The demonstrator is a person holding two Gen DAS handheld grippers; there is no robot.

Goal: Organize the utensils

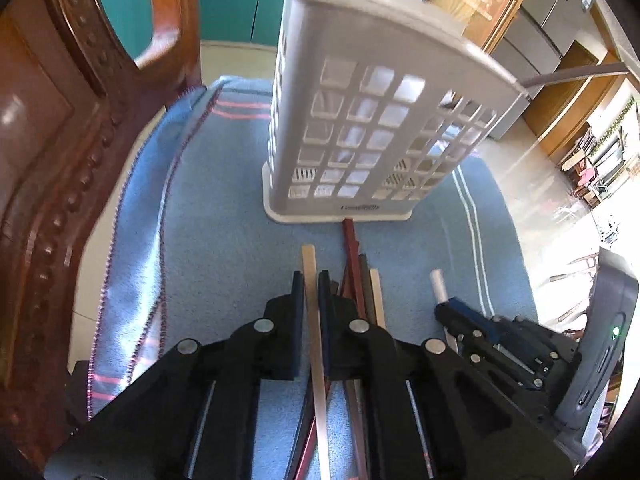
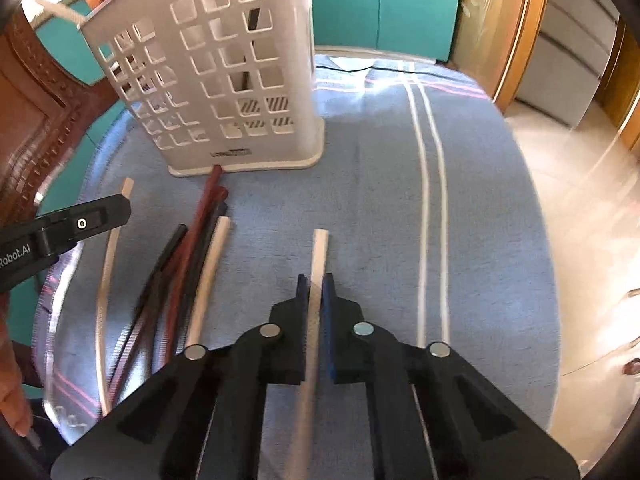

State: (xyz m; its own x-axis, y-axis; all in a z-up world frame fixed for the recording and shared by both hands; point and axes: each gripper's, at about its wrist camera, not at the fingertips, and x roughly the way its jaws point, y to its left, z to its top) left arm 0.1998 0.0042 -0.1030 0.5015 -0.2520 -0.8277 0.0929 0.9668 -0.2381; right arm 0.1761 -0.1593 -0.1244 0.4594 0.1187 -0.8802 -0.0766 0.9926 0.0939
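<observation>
1. Table (image 2: 500, 220) has a blue cloth on it, with a white utensil basket (image 2: 224, 80) standing near the back.
2. Left gripper (image 1: 310, 280) is clamped on a pale flat stick (image 1: 310, 280).
3. Right gripper (image 2: 315, 284) pinches a white stick (image 2: 318, 264); the other sticks (image 2: 188, 248) lie loose between them.

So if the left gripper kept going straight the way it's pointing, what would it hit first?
Most likely the blue cloth, just short of the white basket; the left gripper tilts steeply downward. Depth is uncertain.

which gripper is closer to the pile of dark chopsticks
Left. The left gripper, shut on a pale chopstick, sits right beside the dark chopsticks; the right gripper is farther off.
</observation>
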